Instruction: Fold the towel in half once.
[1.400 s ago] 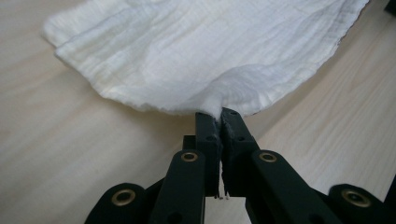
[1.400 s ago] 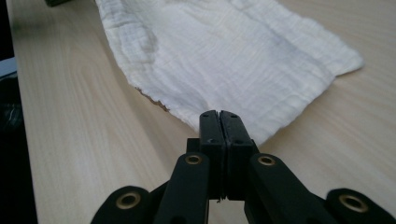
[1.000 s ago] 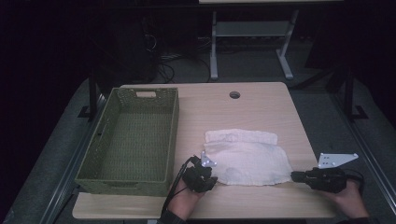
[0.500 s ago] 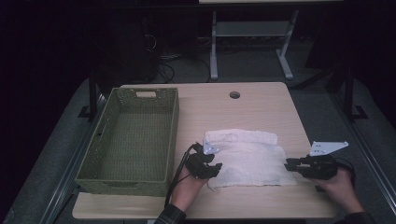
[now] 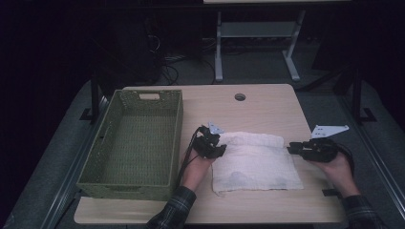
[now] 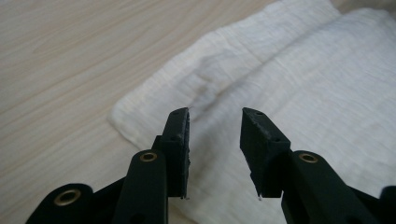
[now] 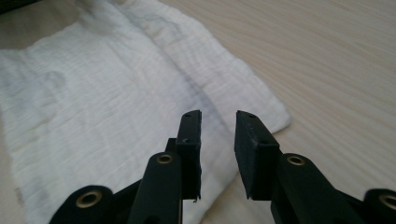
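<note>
Lying flat on the desk (image 5: 267, 102), just right of the green basket (image 5: 133, 138) — a white towel (image 5: 255, 162), folded, with a thicker rolled fold along its far edge. Flanked by both claws: left claw (image 5: 220, 149) at the towel's left edge near the far corner, right claw (image 5: 290, 149) at the right edge, near the far right corner. From the left gripper view, left claw (image 6: 215, 123) hovering over the cloth (image 6: 289, 79) with a clear gap between the pads, nothing pinched, the jaws having just been closing a little. From the right gripper view, right claw (image 7: 218, 125) parted too, above the towel's (image 7: 107, 98) corner, empty. Soft, crinkled weave, off-white, faint greyish smudges along the crease and a pale stain near the middle — edges slightly uneven, near edge a bit ragged at the left corner.
</note>
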The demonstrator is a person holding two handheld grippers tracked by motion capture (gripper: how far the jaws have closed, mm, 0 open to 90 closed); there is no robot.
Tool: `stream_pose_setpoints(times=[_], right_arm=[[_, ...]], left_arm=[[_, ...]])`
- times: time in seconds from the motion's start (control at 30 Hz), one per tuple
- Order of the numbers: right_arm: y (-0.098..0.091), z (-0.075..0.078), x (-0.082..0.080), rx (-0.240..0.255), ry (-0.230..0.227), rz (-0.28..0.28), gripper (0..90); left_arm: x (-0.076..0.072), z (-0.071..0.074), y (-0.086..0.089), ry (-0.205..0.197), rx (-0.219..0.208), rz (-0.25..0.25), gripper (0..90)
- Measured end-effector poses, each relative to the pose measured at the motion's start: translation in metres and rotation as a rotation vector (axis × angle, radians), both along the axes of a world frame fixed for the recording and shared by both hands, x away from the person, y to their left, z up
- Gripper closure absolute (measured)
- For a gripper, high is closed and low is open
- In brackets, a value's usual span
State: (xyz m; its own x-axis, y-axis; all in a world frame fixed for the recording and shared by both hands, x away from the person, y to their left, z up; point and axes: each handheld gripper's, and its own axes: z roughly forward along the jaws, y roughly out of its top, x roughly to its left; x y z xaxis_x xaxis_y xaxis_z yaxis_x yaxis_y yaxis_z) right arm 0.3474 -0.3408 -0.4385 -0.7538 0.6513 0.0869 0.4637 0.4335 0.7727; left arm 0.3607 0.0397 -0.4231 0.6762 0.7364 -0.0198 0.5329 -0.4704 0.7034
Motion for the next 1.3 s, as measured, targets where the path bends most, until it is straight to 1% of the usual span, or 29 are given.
stream_pose_setpoints(times=[0.03, 0.1, 0.13, 0.17, 0.2, 0.23, 0.27, 0.3, 0.33, 0.43, 0.47, 0.5, 0.57, 0.6, 0.63, 0.67, 0.7, 0.8, 0.9, 0.93, 1.0, 1.03, 1.07, 1.1, 1.13, 1.17, 1.2, 1.27, 1.3], right_arm=[[0.0, -0.001, 0.009, -0.003, 0.003, -0.011, 71.0], [0.001, -0.002, 0.017, -0.005, 0.008, -0.024, 70.9], [0.001, -0.002, 0.017, -0.005, 0.008, -0.024, 70.9], [0.003, -0.003, 0.025, -0.013, 0.015, -0.038, 70.2], [0.003, -0.003, 0.025, -0.013, 0.015, -0.038, 70.2], [0.003, -0.005, 0.029, -0.012, 0.013, -0.04, 70.2], [0.004, -0.007, 0.037, -0.02, 0.014, -0.051, 70.1], [0.005, -0.008, 0.04, -0.021, 0.022, -0.061, 70.0], [0.005, -0.008, 0.04, -0.021, 0.022, -0.061, 70.0], [0.008, -0.015, 0.054, -0.013, 0.035, -0.075, 69.6], [0.011, -0.02, 0.061, -0.024, 0.049, -0.089, 69.5], [0.012, -0.022, 0.064, -0.027, 0.051, -0.088, 69.5], [0.015, -0.026, 0.068, -0.032, 0.064, -0.093, 69.4], [0.015, -0.026, 0.068, -0.032, 0.064, -0.093, 69.4], [0.016, -0.029, 0.07, -0.056, 0.062, -0.098, 69.4], [0.016, -0.029, 0.07, -0.056, 0.062, -0.098, 69.4], [0.015, -0.03, 0.07, -0.067, 0.065, -0.095, 69.4], [0.014, -0.03, 0.069, -0.061, 0.074, -0.104, 69.4], [0.012, -0.032, 0.069, -0.073, 0.081, -0.108, 70.1], [0.013, -0.034, 0.068, -0.082, 0.089, -0.107, 72.0], [0.013, -0.034, 0.068, -0.084, 0.085, -0.105, 72.7], [0.013, -0.034, 0.068, -0.081, 0.087, -0.104, 75.0], [0.013, -0.034, 0.068, -0.085, 0.085, -0.102, 77.1], [0.013, -0.034, 0.068, -0.085, 0.086, -0.103, 80.0], [0.014, -0.034, 0.068, -0.08, 0.091, -0.098, 82.8], [0.014, -0.034, 0.067, -0.083, 0.091, -0.097, 85.7], [0.014, -0.034, 0.067, -0.083, 0.091, -0.097, 85.7], [0.015, -0.033, 0.068, -0.088, 0.086, -0.095, 86.6], [0.014, -0.03, 0.067, -0.072, 0.082, -0.101, 86.7]], left_arm=[[0.005, 0.0, 0.0, -0.001, -0.001, 0.007, 63.3], [0.015, -0.001, 0.001, -0.002, 0.004, 0.023, 63.0], [0.015, -0.001, 0.001, -0.002, 0.004, 0.023, 62.7], [0.023, -0.004, 0.002, 0.005, 0.001, 0.031, 62.7], [0.023, -0.004, 0.002, 0.005, 0.001, 0.031, 62.7], [0.028, -0.006, 0.002, 0.011, 0.004, 0.041, 62.7], [0.033, -0.009, 0.003, 0.014, 0.023, 0.047, 62.8], [0.033, -0.009, 0.003, 0.014, 0.023, 0.047, 62.7], [0.036, -0.011, 0.004, 0.016, 0.038, 0.052, 62.7], [0.045, -0.017, 0.007, 0.02, 0.058, 0.076, 62.7], [0.047, -0.02, 0.008, 0.029, 0.06, 0.082, 62.2], [0.051, -0.023, 0.009, 0.036, 0.064, 0.092, 61.7], [0.052, -0.025, 0.009, 0.036, 0.065, 0.099, 60.0], [0.054, -0.027, 0.01, 0.039, 0.065, 0.106, 60.0], [0.056, -0.029, 0.011, 0.045, 0.065, 0.11, 58.6], [0.056, -0.029, 0.011, 0.045, 0.065, 0.11, 58.4], [0.056, -0.03, 0.01, 0.045, 0.067, 0.114, 58.4], [0.058, -0.033, 0.011, 0.05, 0.07, 0.12, 58.4], [0.06, -0.036, 0.011, 0.055, 0.077, 0.132, 58.5], [0.061, -0.037, 0.011, 0.057, 0.082, 0.131, 59.6], [0.061, -0.039, 0.01, 0.059, 0.079, 0.129, 60.7], [0.061, -0.039, 0.01, 0.059, 0.076, 0.129, 64.7], [0.061, -0.039, 0.01, 0.059, 0.075, 0.129, 64.7], [0.062, -0.038, 0.01, 0.058, 0.076, 0.131, 68.6], [0.062, -0.038, 0.01, 0.061, 0.072, 0.128, 72.7], [0.062, -0.038, 0.01, 0.067, 0.062, 0.128, 80.7], [0.063, -0.038, 0.01, 0.069, 0.063, 0.126, 80.7], [0.062, -0.038, 0.008, 0.065, 0.078, 0.12, 84.6], [0.062, -0.036, 0.008, 0.069, 0.071, 0.122, 85.1]])
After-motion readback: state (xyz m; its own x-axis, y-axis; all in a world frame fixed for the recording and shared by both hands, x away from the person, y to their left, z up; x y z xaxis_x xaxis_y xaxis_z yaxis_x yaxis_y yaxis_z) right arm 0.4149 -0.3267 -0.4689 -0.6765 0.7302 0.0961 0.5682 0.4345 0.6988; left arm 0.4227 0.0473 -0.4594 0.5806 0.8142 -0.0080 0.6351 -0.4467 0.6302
